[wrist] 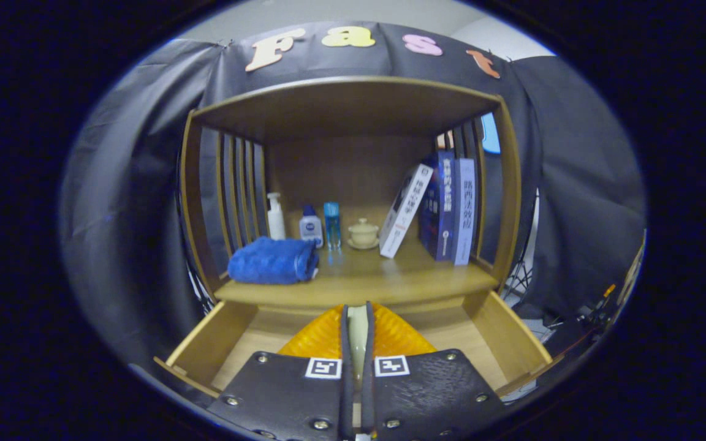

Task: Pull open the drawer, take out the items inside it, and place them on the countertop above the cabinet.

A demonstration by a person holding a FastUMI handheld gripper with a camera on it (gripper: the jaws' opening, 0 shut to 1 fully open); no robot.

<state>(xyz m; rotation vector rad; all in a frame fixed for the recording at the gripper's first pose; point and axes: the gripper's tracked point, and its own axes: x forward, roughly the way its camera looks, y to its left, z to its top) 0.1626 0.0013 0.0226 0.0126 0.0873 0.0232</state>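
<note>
Tool [358, 324] nearly closed, fingers pinching a thin pale item [358, 327], held over the open drawer [206, 343]. Tabletop [390, 275] straight ahead and a bit higher, past the drawer's back edge. Blue towel [273, 260] near its left front corner. Best spot: bare middle front.

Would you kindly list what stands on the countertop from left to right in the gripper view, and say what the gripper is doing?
Blue towel → white pump bottle → small white bottle → blue bottle → lidded cup on saucer → leaning white book → upright blue books. The gripper is shut on a pale item over the open drawer.
</note>
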